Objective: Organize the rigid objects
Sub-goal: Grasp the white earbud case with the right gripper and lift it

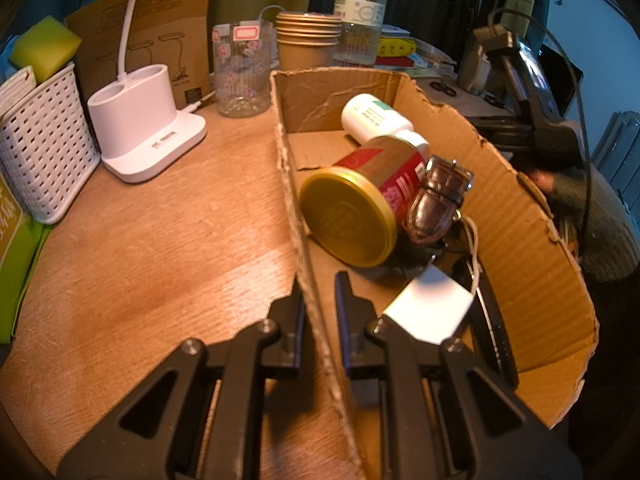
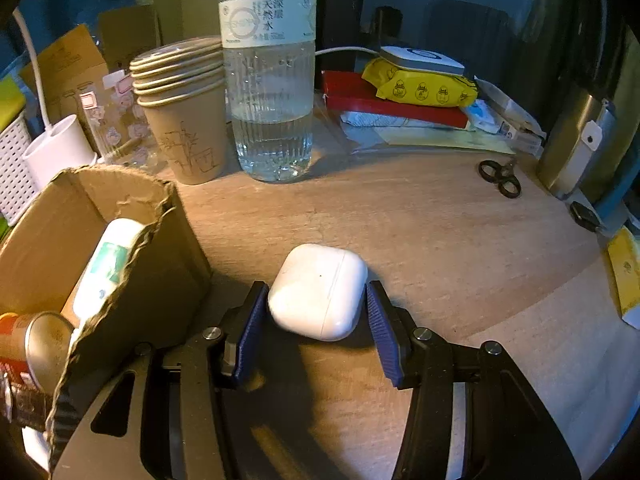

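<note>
**White case between our right jaws**

White and glossy, the rounded earbud case lies on the wooden table between our right gripper jaws, which stand apart, barely off its sides. Our left gripper is clamped on the cardboard box wall. A water bottle and paper cups stand beyond.

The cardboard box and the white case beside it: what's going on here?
A person is tidying desk items into the cardboard box with two handheld grippers. The left gripper is shut on the box's near wall, steadying it. The right gripper straddles the white earbud case on the table beside the box; its pads look at or nearly on the case's sides. Already in the box: a gold-lidded can, a white bottle and a white cube.
</note>
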`<move>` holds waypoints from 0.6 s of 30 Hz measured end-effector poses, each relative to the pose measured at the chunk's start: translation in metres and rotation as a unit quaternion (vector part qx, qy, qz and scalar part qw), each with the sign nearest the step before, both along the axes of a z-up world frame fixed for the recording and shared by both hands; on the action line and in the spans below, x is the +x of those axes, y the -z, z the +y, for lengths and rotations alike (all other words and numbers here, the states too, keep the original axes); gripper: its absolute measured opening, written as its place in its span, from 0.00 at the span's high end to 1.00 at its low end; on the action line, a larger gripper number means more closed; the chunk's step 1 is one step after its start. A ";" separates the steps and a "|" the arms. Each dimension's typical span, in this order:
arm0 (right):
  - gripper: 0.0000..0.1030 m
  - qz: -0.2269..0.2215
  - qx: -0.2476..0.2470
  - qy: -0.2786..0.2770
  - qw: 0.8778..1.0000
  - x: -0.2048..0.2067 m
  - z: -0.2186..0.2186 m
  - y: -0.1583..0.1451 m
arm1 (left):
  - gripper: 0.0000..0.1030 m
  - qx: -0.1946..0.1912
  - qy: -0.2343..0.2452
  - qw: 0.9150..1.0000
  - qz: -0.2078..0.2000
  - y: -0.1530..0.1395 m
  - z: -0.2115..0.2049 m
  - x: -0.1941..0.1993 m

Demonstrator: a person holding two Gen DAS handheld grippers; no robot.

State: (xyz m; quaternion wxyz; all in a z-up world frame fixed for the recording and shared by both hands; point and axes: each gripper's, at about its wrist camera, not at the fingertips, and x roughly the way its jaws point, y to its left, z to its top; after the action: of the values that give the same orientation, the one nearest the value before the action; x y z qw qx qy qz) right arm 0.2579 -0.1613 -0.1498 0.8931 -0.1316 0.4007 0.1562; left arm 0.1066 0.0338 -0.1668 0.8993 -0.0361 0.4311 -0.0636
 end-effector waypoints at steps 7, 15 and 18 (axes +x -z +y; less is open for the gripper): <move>0.50 -0.013 0.008 -0.006 1.000 -0.023 -0.001 -0.008 | 0.86 0.000 0.000 1.000 0.000 0.000 0.000 0.000; 0.51 -0.037 0.013 -0.013 0.999 -0.052 -0.002 -0.025 | 0.86 0.000 0.000 1.000 0.000 0.000 -0.001 0.000; 0.51 -0.044 0.013 -0.014 0.999 -0.060 -0.001 -0.029 | 0.86 0.000 0.000 1.000 0.000 0.000 0.000 0.000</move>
State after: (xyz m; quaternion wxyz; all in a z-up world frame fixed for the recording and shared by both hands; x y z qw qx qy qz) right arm 0.1984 -0.1627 -0.1209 0.9094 -0.1324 0.3566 0.1681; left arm 0.1063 0.0337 -0.1669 0.8993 -0.0363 0.4311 -0.0636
